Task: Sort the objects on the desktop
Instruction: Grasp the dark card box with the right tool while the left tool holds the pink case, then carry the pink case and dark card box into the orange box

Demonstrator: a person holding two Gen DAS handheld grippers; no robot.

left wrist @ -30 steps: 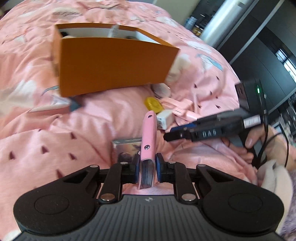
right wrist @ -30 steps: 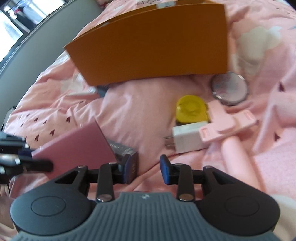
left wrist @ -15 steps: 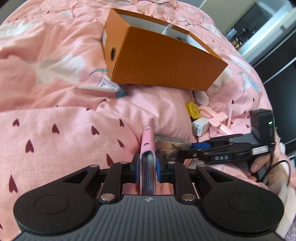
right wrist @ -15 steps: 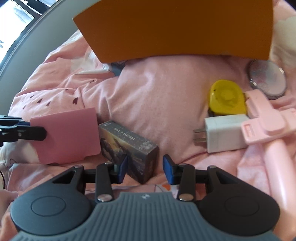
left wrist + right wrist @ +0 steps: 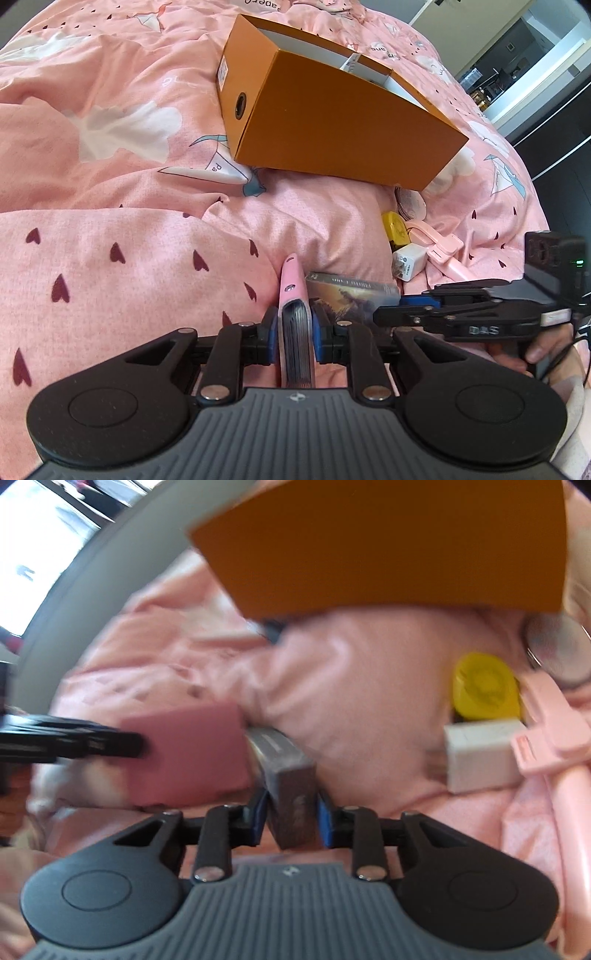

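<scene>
A: Notebook [image 5: 293, 291], pink, held on edge in the left gripper [image 5: 294, 330]; both pads press its covers, so the fingers are closed on it. It hangs low over the bedspread [image 5: 110, 221], near the person, well short of the orange box [image 5: 332, 122].

B: Change since half a second ago?

A: Left side, little: same grip, same upright book. The box sits further off in the left view than a second ago, so that hand has drawn back. Right side is where it moved.

B: Meaning the card box?

A: Yes. Half a second ago the right gripper [image 5: 291, 814] stood open with the dark card box [image 5: 290, 775] just ahead of its tips. Now the box sits between the pads, and both blue pads look to touch its sides. Right view is blurred by motion, so I read it as gripping but only just seated.

B: Further right?

A: Yellow case [image 5: 484, 688], white charger [image 5: 480, 755] beside it, pink selfie stick [image 5: 554, 738] touching the charger, round mirror [image 5: 557, 650] by the box's corner. All untouched on the bedspread.

B: Consequence for the sort?

A: Judgement: both hands are loaded, so next comes carrying the notebook and card box to the orange box. Four items remain, roughly mid-task. Risk: the card box is pinched near one end and may pivot on lifting.
</scene>
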